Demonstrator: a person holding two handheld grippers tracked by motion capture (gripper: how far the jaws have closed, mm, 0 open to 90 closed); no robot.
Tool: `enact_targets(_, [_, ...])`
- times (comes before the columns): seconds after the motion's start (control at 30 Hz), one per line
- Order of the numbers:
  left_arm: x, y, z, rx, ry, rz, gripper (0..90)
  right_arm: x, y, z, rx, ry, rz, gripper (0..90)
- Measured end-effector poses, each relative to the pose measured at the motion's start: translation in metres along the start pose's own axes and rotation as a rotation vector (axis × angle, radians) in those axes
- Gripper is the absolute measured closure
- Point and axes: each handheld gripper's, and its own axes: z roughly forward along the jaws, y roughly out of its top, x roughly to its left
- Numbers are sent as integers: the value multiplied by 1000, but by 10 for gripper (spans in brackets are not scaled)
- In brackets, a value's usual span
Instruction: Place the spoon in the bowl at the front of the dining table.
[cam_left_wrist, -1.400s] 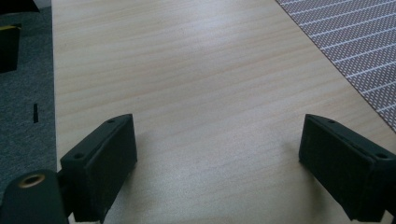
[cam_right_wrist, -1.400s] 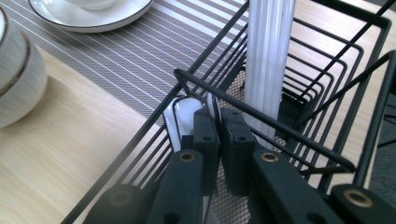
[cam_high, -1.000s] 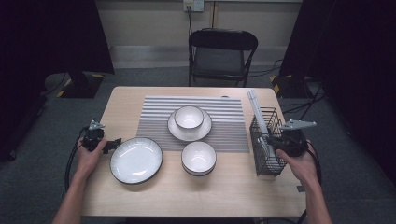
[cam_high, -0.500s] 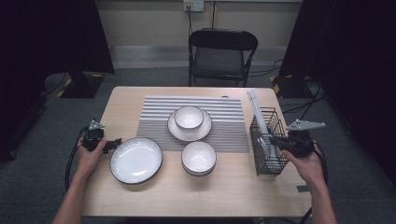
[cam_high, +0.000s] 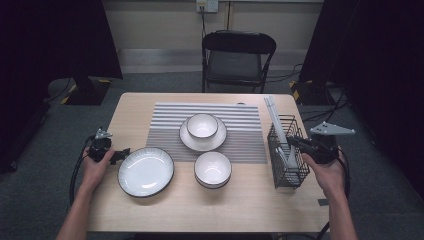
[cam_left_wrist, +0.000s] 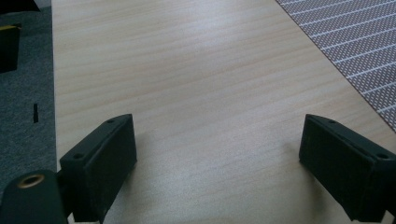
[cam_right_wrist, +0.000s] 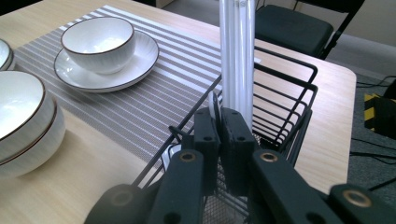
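A black wire basket (cam_high: 280, 167) stands at the table's right edge with long white sticks (cam_high: 273, 114) and white utensils upright in it. My right gripper (cam_high: 293, 142) reaches over the basket's right rim. In the right gripper view its jaws (cam_right_wrist: 219, 126) are pressed together on the thin edge of a white utensil (cam_right_wrist: 214, 106), just in front of the white sticks (cam_right_wrist: 237, 56) and above the basket (cam_right_wrist: 289, 88). My left gripper (cam_high: 122, 154) rests low at the table's left side, beside the empty white plate (cam_high: 145, 171). Its jaws (cam_left_wrist: 217, 158) stand wide apart over bare wood.
A striped grey placemat (cam_high: 165, 130) covers the table's middle and bears a bowl on a saucer (cam_high: 202, 125). Stacked white bowls (cam_high: 213, 168) sit at its front edge. A black folding chair (cam_high: 237, 55) stands behind the table.
My right gripper has shifted slightly to the right at the basket's rim, jaws still together. The left hand has kept still.
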Motion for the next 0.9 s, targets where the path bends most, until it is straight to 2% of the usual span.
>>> enact_targets(0.17, [0, 0, 0, 0, -1, 1, 107, 1, 0, 4, -5, -11, 14, 862])
enact_targets(0.63, [0, 0, 0, 0, 0, 0, 107, 10, 2, 10, 40, -31, -16, 864])
enact_targets(0.9, [0, 0, 0, 0, -1, 0, 107, 10, 9, 2, -22, -35, 8, 865])
